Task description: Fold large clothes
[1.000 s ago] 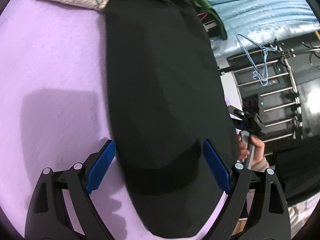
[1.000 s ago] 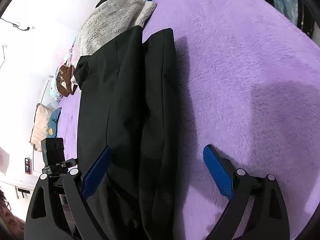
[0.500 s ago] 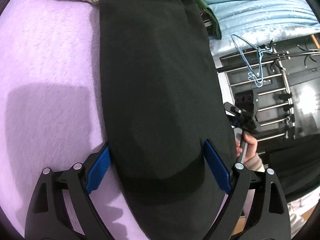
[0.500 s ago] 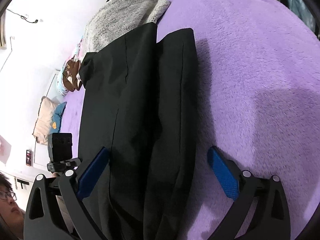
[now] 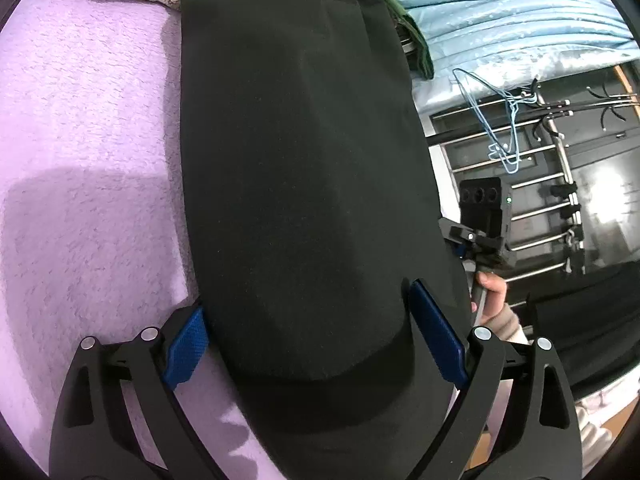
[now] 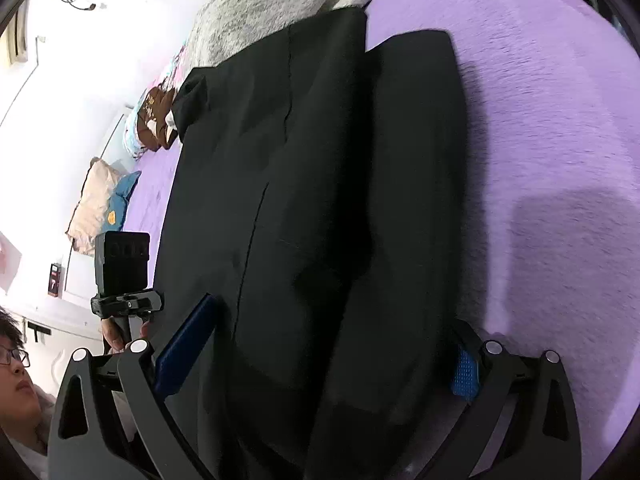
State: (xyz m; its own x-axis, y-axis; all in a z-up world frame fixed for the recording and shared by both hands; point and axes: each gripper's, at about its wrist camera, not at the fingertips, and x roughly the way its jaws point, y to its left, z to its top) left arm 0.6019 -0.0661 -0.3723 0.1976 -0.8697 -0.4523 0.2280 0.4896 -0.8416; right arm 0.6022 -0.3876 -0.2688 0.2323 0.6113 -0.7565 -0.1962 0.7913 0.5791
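A large black garment (image 5: pixel 296 168) lies lengthwise on a purple fleece blanket (image 5: pixel 88 160), folded into a long strip. My left gripper (image 5: pixel 308 340) is open, its blue pads on either side of the garment's near end. In the right wrist view the same garment (image 6: pixel 320 200) shows seams and overlapping folded layers. My right gripper (image 6: pixel 320 360) is open and straddles its near end; the cloth partly hides the right pad (image 6: pixel 464 372). Each view shows the other gripper held in a hand beside the garment.
A grey fuzzy blanket (image 6: pixel 272 12) lies at the garment's far end. Pillows (image 6: pixel 100 208) sit by the white wall. A metal rack with blue wire hangers (image 5: pixel 504 120) and a blue curtain (image 5: pixel 520 28) stand beyond the bed edge. The person's face (image 6: pixel 16 372) shows at lower left.
Both grippers have moved forward over the garment's near end, so the cloth now fills the space between the pads. Both stay open.
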